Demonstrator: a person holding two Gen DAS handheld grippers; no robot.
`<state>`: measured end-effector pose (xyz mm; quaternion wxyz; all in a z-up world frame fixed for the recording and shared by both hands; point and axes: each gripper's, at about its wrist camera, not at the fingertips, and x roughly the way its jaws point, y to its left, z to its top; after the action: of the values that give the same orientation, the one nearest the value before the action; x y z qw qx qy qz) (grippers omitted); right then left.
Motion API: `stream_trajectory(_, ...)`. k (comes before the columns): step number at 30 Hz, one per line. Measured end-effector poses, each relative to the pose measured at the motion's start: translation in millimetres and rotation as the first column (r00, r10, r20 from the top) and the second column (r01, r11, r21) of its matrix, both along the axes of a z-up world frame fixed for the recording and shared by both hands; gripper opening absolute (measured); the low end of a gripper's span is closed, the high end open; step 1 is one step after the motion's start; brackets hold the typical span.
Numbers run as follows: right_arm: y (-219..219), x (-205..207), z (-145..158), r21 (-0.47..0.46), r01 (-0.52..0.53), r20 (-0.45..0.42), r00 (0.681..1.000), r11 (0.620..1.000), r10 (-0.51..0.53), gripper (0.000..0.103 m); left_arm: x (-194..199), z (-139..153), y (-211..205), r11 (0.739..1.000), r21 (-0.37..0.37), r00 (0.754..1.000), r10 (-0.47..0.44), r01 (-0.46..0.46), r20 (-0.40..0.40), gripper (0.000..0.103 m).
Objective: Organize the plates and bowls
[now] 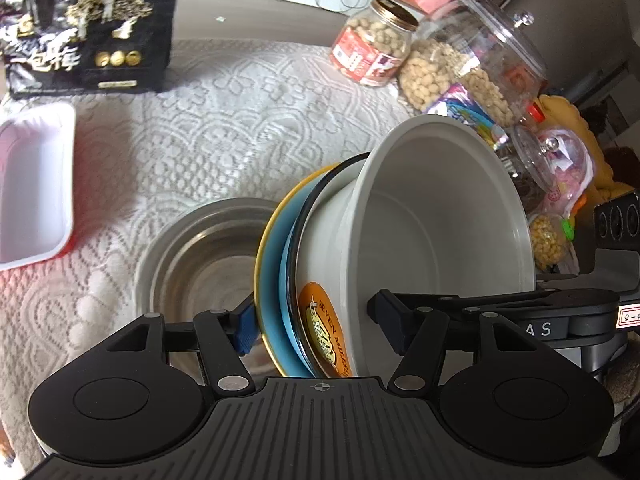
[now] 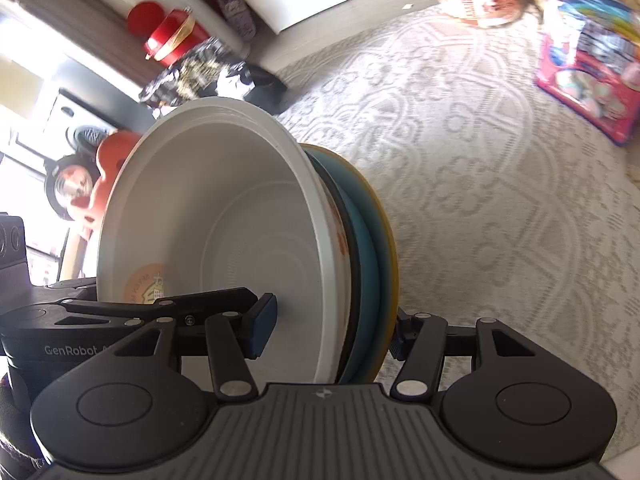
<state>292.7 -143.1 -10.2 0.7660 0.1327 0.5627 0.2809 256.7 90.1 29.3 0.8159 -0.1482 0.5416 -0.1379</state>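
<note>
stacking well advanced: left gripper (image 1: 318, 326) and right gripper (image 2: 332, 330) are both clamping nested white plastic bowl (image 1: 440, 216), blue plate (image 1: 286, 288) and yellow-rimmed plate (image 1: 262, 264); steel bowl (image 1: 200, 268) beyond left fingers is still awaiting sorting.

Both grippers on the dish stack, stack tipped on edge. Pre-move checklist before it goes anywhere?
1. Left gripper closed across the stack: ok; one pad behind the yellow-rimmed plate, one inside the white bowl.
2. Right gripper closed across the same stack: ok.
3. Blue plate nested between bowl and yellow-rimmed plate: ok.
4. Stack level: not ok, it stands on edge.
5. Steel bowl clear of the stack: cannot tell, the plates overlap it in view.
6. Jars at the table's far edge clear: ok.
</note>
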Motion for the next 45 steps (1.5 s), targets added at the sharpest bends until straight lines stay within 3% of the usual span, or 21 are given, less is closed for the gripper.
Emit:
stream_trajectory(9,63,7,-36,-0.084,-0.087,-0.125,0.989,0.993,0.076,0.06,-8,-50,62,0.993,-0.089,0.994,0.07,-0.077,-0.083,0.064)
stream_trajectory(13,70,12,-32,-0.106,-0.097,-0.114,0.99,0.99,0.085,0.063,-8,-53,71,0.99,-0.121,0.996,0.067,-0.074,-0.065,0.064)
stream_trajectory(23,70,19,-33,-0.099,-0.09,-0.101,0.992,0.991,0.08,0.064,-12,-53,70,0.991,-0.11,0.997,0.068,-0.072,-0.044,0.062)
stream_trajectory(31,74,13,-29,-0.142,-0.069,-0.051,0.997,0.987,0.062,0.061,-19,-52,68,0.994,-0.069,0.995,0.092,-0.09,0.033,0.055)
stream_trajectory(36,70,9,-30,-0.118,-0.046,-0.007,0.999,0.992,0.046,0.063,-32,-52,70,0.992,-0.077,0.991,0.106,-0.099,0.085,0.052)
stream_trajectory(39,67,3,-31,-0.107,-0.019,0.016,1.0,0.994,0.021,0.063,-38,-52,61,0.996,-0.023,0.985,0.091,-0.088,0.146,0.05)
stream_trajectory(41,65,1,-31,-0.113,-0.005,-0.001,1.0,0.994,0.005,0.061,-40,-50,55,0.997,0.01,0.982,0.076,-0.079,0.173,0.049)
stream_trajectory(45,59,2,-29,-0.111,0.016,-0.06,0.998,0.994,-0.023,0.057,-40,-53,60,0.996,-0.021,0.983,0.091,-0.089,0.157,0.043)
